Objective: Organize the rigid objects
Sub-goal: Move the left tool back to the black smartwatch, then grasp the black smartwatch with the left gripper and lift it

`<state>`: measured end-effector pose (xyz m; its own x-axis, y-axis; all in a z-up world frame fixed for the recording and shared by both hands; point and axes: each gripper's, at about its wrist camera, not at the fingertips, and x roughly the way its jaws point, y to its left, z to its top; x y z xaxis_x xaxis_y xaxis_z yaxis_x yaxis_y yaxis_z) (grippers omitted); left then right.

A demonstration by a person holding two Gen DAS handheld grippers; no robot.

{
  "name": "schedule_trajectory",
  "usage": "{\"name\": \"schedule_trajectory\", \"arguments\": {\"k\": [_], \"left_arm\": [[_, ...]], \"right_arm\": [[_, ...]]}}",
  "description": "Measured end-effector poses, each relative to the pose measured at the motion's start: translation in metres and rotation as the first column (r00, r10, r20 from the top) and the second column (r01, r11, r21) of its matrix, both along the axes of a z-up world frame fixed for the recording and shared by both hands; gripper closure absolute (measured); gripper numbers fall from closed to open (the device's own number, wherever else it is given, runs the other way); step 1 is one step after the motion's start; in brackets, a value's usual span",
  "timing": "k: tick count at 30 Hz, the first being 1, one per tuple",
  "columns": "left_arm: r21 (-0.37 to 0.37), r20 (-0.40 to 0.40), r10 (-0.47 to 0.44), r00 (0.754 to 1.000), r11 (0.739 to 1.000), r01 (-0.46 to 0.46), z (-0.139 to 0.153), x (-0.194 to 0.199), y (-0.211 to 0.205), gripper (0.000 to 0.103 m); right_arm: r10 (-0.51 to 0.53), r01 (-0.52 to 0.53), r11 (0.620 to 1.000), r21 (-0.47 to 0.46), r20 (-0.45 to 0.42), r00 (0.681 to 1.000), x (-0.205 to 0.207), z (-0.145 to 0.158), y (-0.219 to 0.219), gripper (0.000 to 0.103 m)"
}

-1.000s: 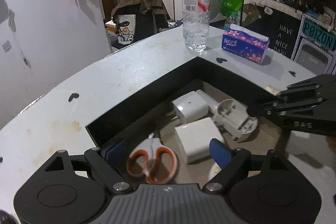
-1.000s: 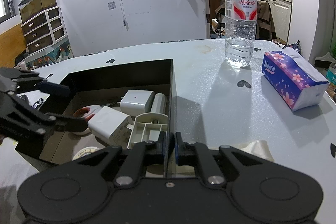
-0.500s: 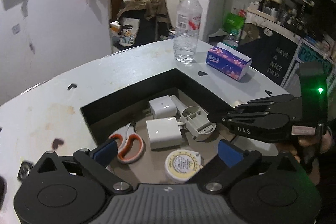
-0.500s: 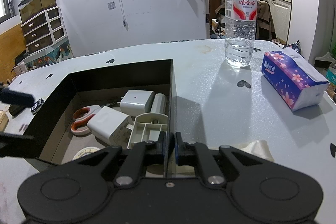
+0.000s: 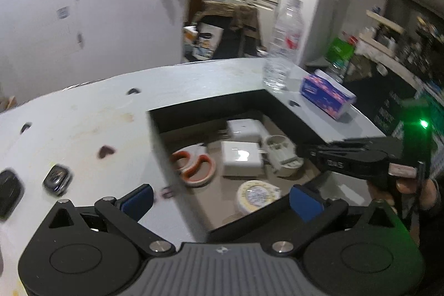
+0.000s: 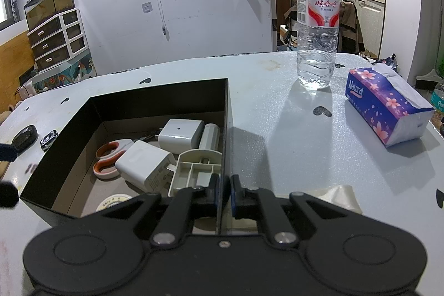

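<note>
A black open box (image 6: 155,99) (image 5: 211,108) sits on the white table. It holds orange-handled scissors (image 6: 109,154) (image 5: 193,162), two white chargers (image 6: 180,133) (image 6: 145,164), a white plastic part (image 6: 198,168) and a round tin (image 5: 256,196). My right gripper (image 6: 224,192) is shut on the box's right wall. My left gripper (image 5: 222,197) is open and empty, above the box's near left corner. A small dark watch-like object (image 5: 57,179) (image 6: 49,139) and a black oval object (image 6: 25,136) lie on the table left of the box.
A water bottle (image 6: 317,27) stands at the back right of the table. A purple tissue pack (image 6: 385,107) lies right of it. A crumpled piece of tape (image 6: 340,194) lies near my right gripper. White walls and a drawer unit (image 6: 58,38) stand behind.
My left gripper has pulled back out of the box and swung left, so the small objects on the table come into its view. My right gripper has kept its hold.
</note>
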<state>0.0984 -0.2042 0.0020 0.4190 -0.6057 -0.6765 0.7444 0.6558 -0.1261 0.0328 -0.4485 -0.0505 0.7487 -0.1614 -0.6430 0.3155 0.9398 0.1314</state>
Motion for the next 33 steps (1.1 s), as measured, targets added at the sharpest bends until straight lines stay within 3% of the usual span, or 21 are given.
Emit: {"name": "schedule_trajectory", "arguments": {"k": [6, 12, 15, 20, 22, 23, 26, 29, 33], "left_arm": [[-0.036, -0.006, 0.201, 0.98, 0.979, -0.201, -0.013, 0.023, 0.036, 0.0], [-0.039, 0.092, 0.332, 0.939, 0.943, -0.329, -0.028, 0.047, 0.057, 0.005], [-0.023, 0.077, 0.411, 0.909, 0.912, -0.41, -0.042, 0.069, 0.059, 0.014], [-0.02, 0.057, 0.543, 0.838, 0.84, -0.543, -0.064, 0.101, 0.058, 0.021], [-0.006, 0.039, 0.574, 0.818, 0.818, -0.575, -0.071, 0.111, 0.056, 0.028], [-0.014, 0.062, 0.584, 0.809, 0.811, -0.585, -0.071, 0.113, 0.054, 0.028], [-0.037, 0.022, 0.604, 0.797, 0.797, -0.603, -0.069, 0.12, 0.05, 0.029], [-0.055, 0.001, 0.609, 0.793, 0.792, -0.608, -0.068, 0.124, 0.044, 0.029], [-0.048, 0.058, 0.613, 0.788, 0.79, -0.611, -0.073, 0.129, 0.034, 0.029]], "right_arm": [[0.0, 0.0, 1.0, 0.0, 0.0, 1.0, 0.0, 0.0, 0.0, 0.095], [0.0, 0.0, 1.0, 0.0, 0.0, 1.0, 0.0, 0.0, 0.0, 0.095], [0.0, 0.0, 1.0, 0.001, 0.0, 1.0, 0.0, 0.0, 0.0, 0.095], [0.0, 0.0, 1.0, 0.001, 0.0, 1.0, 0.0, 0.0, 0.0, 0.095], [0.0, 0.0, 1.0, 0.001, 0.0, 1.0, 0.0, 0.0, 0.0, 0.095], [0.0, 0.0, 1.0, 0.0, 0.0, 1.0, 0.0, 0.0, 0.0, 0.095], [0.0, 0.0, 1.0, 0.001, 0.0, 1.0, 0.0, 0.0, 0.0, 0.095], [0.001, -0.001, 1.0, 0.001, 0.0, 1.0, 0.0, 0.0, 0.0, 0.095], [0.001, -0.001, 1.0, 0.001, 0.0, 1.0, 0.0, 0.0, 0.0, 0.095]]}}
